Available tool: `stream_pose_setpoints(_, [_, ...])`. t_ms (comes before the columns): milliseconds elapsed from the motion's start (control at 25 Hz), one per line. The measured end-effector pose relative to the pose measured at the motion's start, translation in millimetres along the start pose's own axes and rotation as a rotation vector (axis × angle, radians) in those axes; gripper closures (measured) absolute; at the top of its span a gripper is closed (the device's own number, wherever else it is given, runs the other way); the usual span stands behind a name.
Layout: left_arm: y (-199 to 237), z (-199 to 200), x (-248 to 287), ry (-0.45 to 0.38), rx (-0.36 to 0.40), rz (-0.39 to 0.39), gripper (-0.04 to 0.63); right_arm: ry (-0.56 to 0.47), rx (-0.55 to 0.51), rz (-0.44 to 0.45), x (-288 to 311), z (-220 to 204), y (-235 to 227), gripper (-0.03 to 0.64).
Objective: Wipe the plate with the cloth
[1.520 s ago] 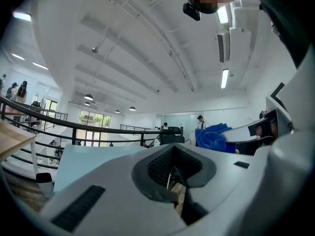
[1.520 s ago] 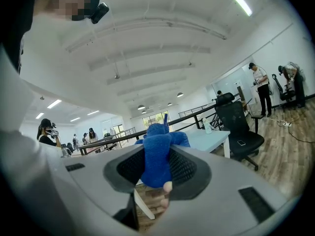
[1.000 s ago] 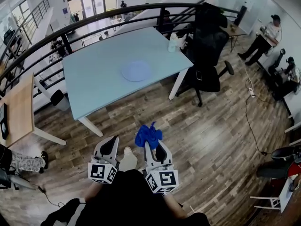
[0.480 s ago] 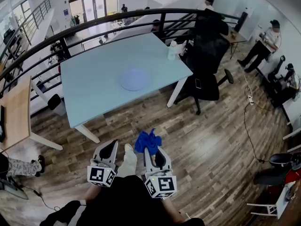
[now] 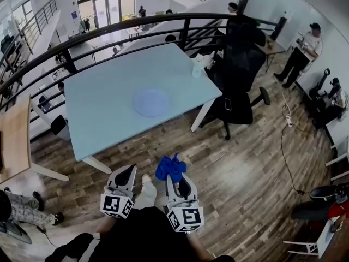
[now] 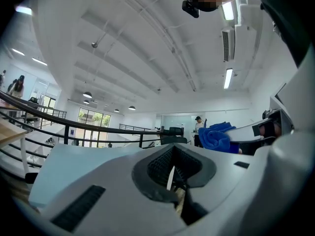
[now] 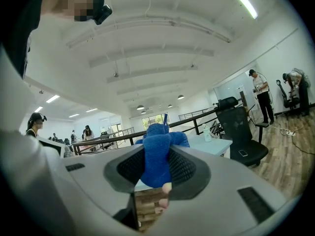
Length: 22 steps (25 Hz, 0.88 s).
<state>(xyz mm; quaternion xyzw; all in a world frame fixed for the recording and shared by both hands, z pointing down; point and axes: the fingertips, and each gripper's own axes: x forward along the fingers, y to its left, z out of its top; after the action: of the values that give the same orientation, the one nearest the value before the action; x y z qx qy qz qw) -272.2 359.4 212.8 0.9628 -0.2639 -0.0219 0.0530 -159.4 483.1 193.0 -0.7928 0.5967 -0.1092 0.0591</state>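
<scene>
Clutching the blue cloth (image 5: 170,167), the right gripper (image 5: 175,180) is clamped tight; left gripper (image 5: 127,174) pinched together, empty. Plate (image 5: 150,102) sits mid-table (image 5: 103,113), well apart, black chair (image 5: 235,86) alongside.

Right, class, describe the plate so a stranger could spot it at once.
Find the big light-blue table by the black railing. Near its middle lies the plate: round, flat, pale blue, unlike the small white item at the far right corner.
</scene>
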Motion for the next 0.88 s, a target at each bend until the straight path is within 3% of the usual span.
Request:
stream_pose_setpoints(280, [16.5, 2.0, 41.4, -0.006, -0.010, 0.026, 0.595, 0.022, -0.004, 0.020, 39.5, 6.8, -15.1, 0.499])
stream_pose_setpoints(880, [54.8, 13.8, 139.8, 0.000, -0.001, 0.004, 0.595, 0.044, 0.009, 0.018, 140.7, 25.1, -44.2, 0.499])
